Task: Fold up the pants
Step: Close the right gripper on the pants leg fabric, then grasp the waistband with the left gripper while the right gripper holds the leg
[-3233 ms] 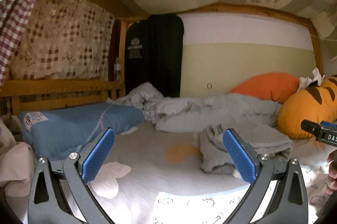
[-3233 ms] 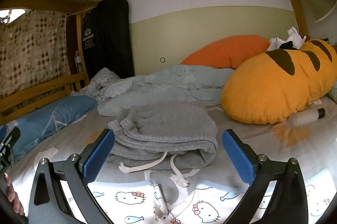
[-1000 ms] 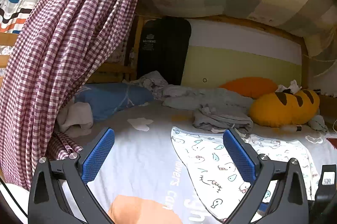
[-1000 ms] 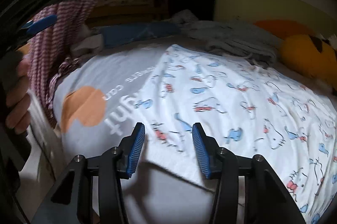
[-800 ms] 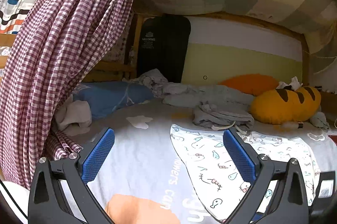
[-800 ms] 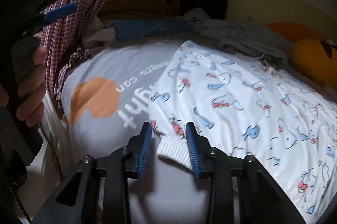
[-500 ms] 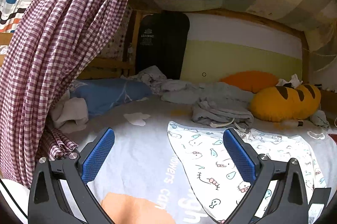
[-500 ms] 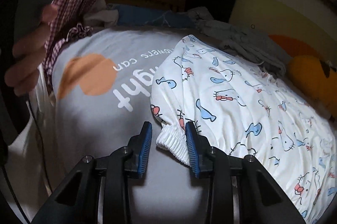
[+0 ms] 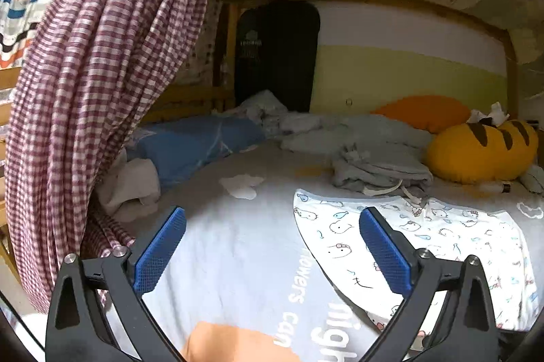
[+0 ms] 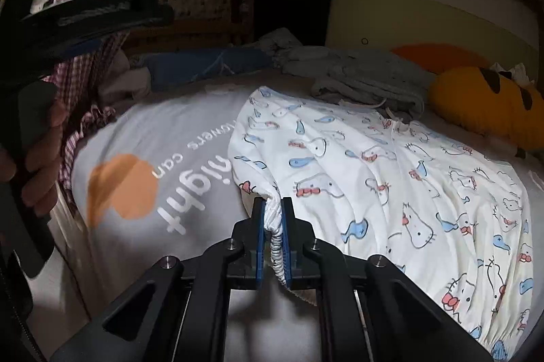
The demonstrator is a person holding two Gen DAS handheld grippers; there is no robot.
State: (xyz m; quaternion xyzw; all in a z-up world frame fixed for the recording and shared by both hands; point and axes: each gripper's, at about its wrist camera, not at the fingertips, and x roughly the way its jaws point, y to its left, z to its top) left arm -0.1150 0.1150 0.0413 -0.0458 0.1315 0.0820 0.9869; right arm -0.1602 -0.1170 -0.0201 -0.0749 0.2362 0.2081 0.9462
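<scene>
White pants (image 10: 391,178) printed with cartoon cats and fish lie spread on the grey bed sheet (image 10: 163,137). My right gripper (image 10: 273,209) is closing on their elastic waistband, and its blue pads press the gathered edge and lift it a little off the sheet. In the left wrist view the same pants (image 9: 442,246) lie to the right, beyond the right finger. My left gripper (image 9: 272,246) stands open above the bare sheet (image 9: 238,246), holding nothing. In the right wrist view, a hand (image 10: 37,164) at the left edge holds the left gripper.
A folded grey garment (image 9: 380,168) lies past the pants. Behind it are a crumpled grey blanket (image 9: 340,130), a yellow striped plush (image 9: 482,151) and an orange pillow (image 9: 421,112). A blue pillow (image 9: 197,144) lies at left. A checked curtain (image 9: 95,72) hangs down the left side.
The right gripper's jaws closed from half open onto the pants' waistband and raised it off the sheet. The left gripper drifted a little and stayed open.
</scene>
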